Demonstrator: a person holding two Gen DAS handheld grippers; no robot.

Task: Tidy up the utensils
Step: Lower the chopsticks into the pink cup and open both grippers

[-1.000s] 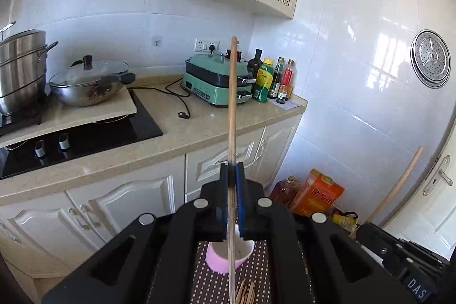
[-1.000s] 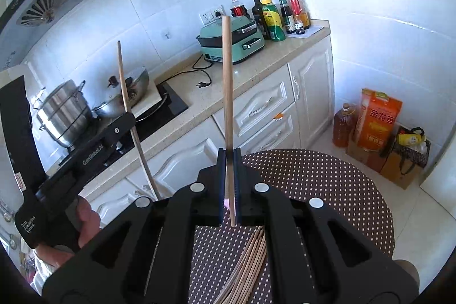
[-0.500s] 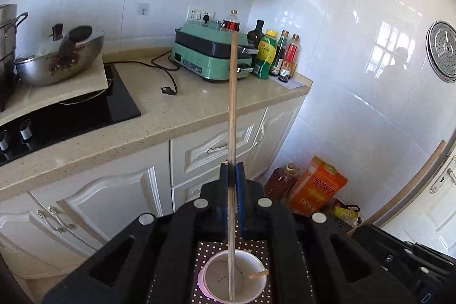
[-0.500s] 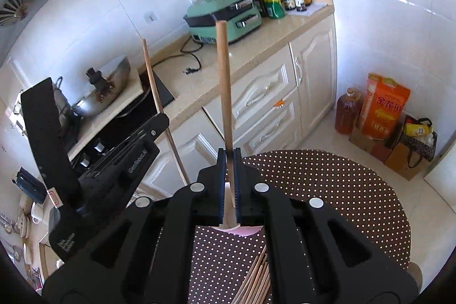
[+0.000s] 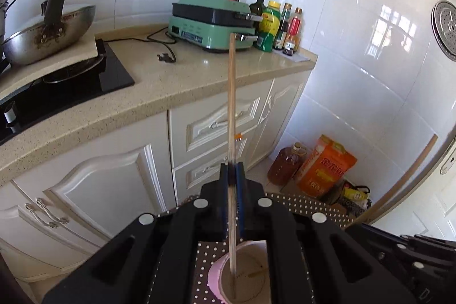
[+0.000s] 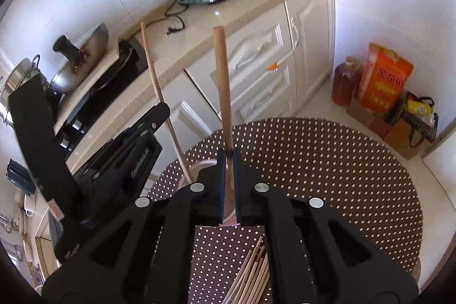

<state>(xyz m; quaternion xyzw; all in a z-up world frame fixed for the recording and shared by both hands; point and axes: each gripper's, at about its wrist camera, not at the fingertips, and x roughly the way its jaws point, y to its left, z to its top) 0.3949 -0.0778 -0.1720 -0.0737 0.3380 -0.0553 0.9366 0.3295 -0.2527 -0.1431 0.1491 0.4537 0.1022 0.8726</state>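
A: What does your left tool (image 5: 233,175) have?

B: Its jaws are pinched tight on a chopstick (image 5: 231,116), upright, lower tip down inside the pink cup (image 5: 242,272) on the dotted table (image 6: 327,175). One more stick lies in the cup's bottom.

A: And your right tool (image 6: 228,181)?

B: Its jaws are clamped on a second chopstick (image 6: 222,81), pointing to twelve o'clock. The cup's rim peeks out just behind that tool's fingers. In the right view your left tool sits at nine o'clock.

A: The rest of the utensils?

B: A bundle of chopsticks (image 6: 252,275) lies flat on the table at six o'clock, under your right tool.
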